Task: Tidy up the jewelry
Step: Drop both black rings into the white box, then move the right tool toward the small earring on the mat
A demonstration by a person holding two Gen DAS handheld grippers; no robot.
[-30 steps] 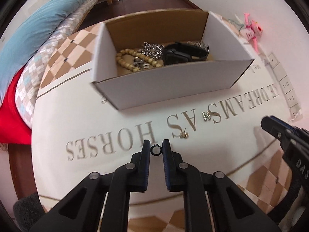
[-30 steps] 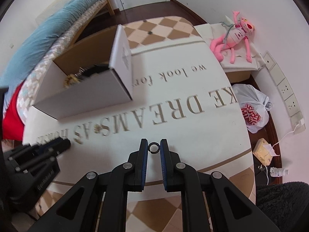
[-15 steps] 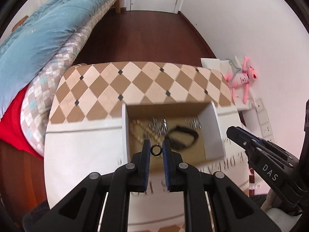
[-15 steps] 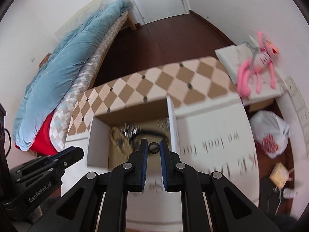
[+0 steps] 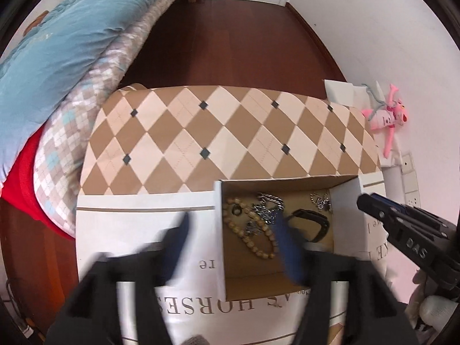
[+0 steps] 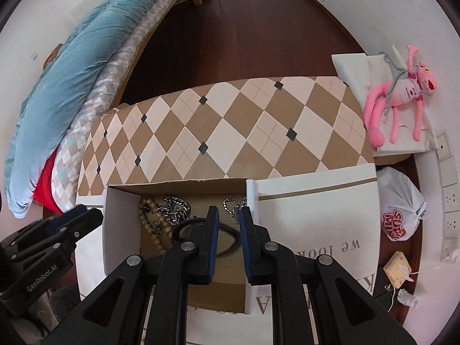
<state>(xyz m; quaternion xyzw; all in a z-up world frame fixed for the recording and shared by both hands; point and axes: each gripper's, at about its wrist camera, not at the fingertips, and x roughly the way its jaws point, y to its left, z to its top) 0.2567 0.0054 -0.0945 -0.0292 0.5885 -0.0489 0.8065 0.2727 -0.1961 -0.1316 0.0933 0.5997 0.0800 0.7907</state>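
Dark wood floor [image 6: 258, 28] runs back to a door, with a bed [image 6: 72, 72] under a blue quilt along the left and a pink plush [image 6: 402, 92] by the right wall. Nearer, a tabletop [image 6: 316, 230] carries a cloth with tan-and-cream diamonds and printed lettering. On it stands an open white box [image 6: 120, 230] with a brown inside.

Inside the box lie a wooden bead string [image 5: 253, 244], silver chains [image 5: 267, 207], a black band [image 5: 313, 224] and a small dark ring [image 5: 236, 210] inside the bead loop.

Left tool [image 5: 230, 238] is spread wide and blurred, empty, one finger over the cloth left of the box and the other over the box. Right tool [image 6: 228, 230] hovers over the box's right end, its blue-padded fingers [image 6: 213, 235] parted with nothing between them.
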